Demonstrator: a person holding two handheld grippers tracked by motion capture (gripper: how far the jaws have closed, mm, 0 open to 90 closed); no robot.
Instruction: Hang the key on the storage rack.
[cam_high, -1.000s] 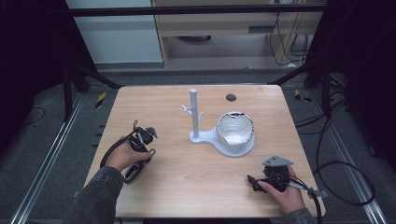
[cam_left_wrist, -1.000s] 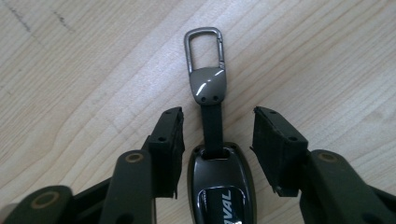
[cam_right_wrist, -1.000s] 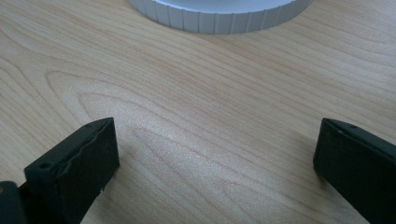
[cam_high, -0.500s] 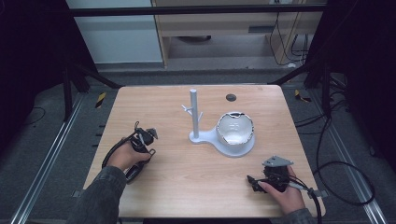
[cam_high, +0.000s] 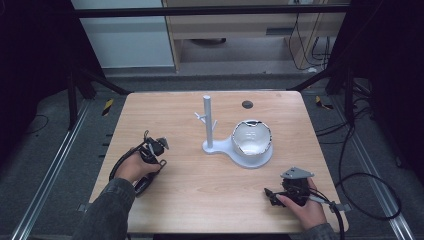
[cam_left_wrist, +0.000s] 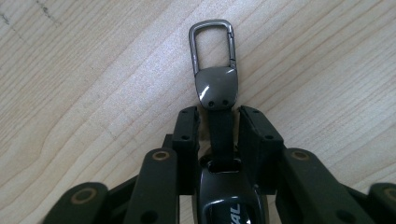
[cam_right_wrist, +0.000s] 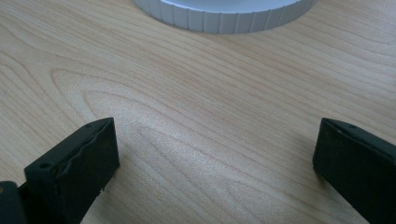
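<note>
Both hands rest low on the table (cam_high: 200, 190): left tool (cam_left_wrist: 219, 122) closing around the keychain strap (cam_left_wrist: 220, 133), right tool (cam_right_wrist: 212, 154) gaping wide.

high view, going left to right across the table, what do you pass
left gripper → white stand's post → bowl on the stand's base → right gripper

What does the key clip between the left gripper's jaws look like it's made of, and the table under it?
The key clip looks like dark polished metal: it throws bright glints. Its strap seems matte black, maybe leather or rubber. The table looks like pale wood or wood-look laminate, with visible grain.
</note>
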